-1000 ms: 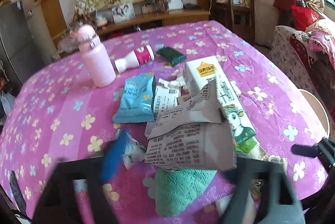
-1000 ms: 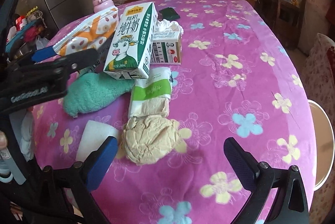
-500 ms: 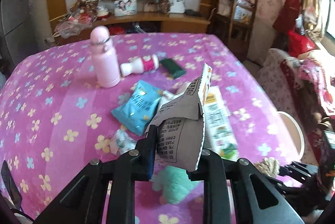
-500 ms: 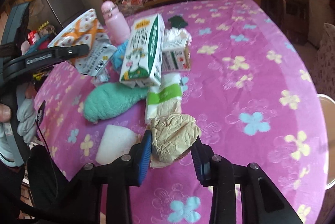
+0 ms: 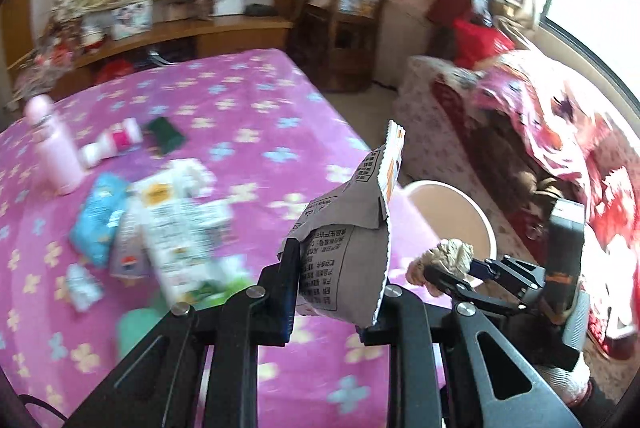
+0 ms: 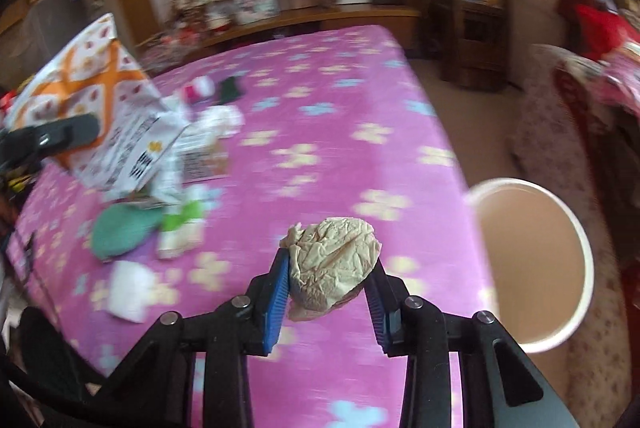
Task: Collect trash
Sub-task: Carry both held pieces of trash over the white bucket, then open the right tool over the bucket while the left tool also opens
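My left gripper (image 5: 336,288) is shut on an empty snack packet (image 5: 348,236), grey with print on the inside, and holds it above the table's right edge. The packet's orange-and-white face shows in the right wrist view (image 6: 92,107). My right gripper (image 6: 328,284) is shut on a crumpled beige paper ball (image 6: 332,260), lifted above the pink flowered tablecloth (image 6: 328,131); the ball also shows in the left wrist view (image 5: 444,256). A round white bin (image 6: 536,268) stands beside the table to the right, seen also in the left wrist view (image 5: 452,203).
On the table lie a milk carton (image 5: 180,228), a blue packet (image 5: 100,216), a green cloth (image 6: 128,232), a white pad (image 6: 128,288), a pink bottle (image 5: 52,147), a small white-and-pink bottle (image 5: 116,143) and a dark green packet (image 5: 166,135). A sofa (image 5: 560,147) stands right.
Both grippers closed on their items, lifted them off the table and swung right toward the bin, which has come into fuller view.
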